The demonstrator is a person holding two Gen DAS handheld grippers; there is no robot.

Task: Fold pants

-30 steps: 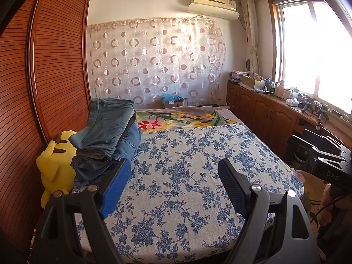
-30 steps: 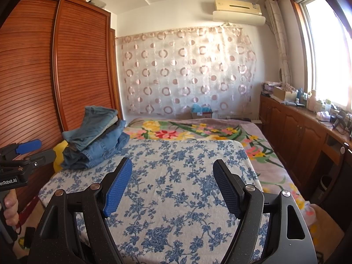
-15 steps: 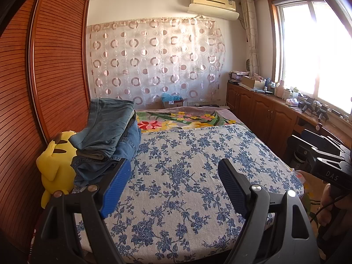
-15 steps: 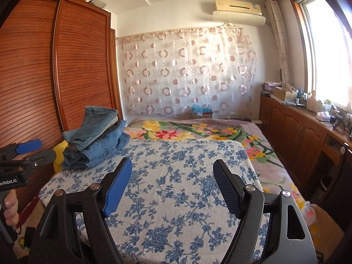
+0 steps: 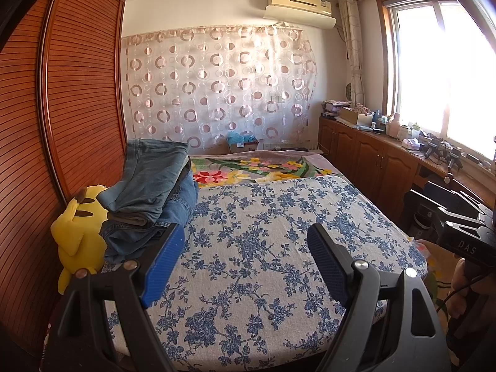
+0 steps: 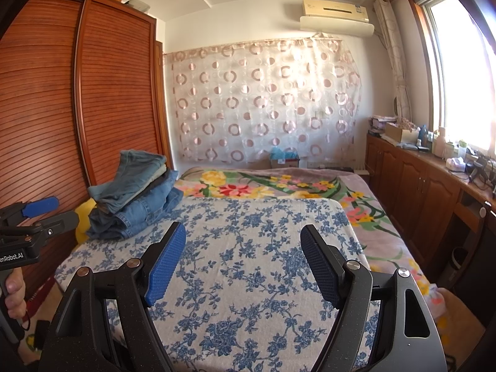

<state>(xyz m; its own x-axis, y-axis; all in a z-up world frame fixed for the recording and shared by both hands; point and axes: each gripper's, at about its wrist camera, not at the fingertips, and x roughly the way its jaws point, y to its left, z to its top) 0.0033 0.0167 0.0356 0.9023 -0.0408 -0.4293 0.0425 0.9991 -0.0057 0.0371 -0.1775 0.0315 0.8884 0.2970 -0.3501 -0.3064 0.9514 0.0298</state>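
A pile of folded blue jeans [image 5: 148,198] [image 6: 133,198] rests on the left side of a bed covered with a blue-flowered sheet [image 5: 263,248] [image 6: 248,241]. My left gripper [image 5: 245,257] hovers open over the sheet near the bed's foot, nothing between its blue pads, with the pile just beyond its left finger. My right gripper [image 6: 243,259] is also open and holds nothing, with the pile farther off to its left. Each gripper shows at the edge of the other's view, held by a hand [image 6: 14,291].
A yellow plush toy [image 5: 77,235] sits between the jeans and the wooden wardrobe [image 5: 62,108] on the left. A flowered blanket [image 6: 263,186] covers the far half of the bed. Wooden cabinets [image 5: 372,161] with clutter run under the window on the right.
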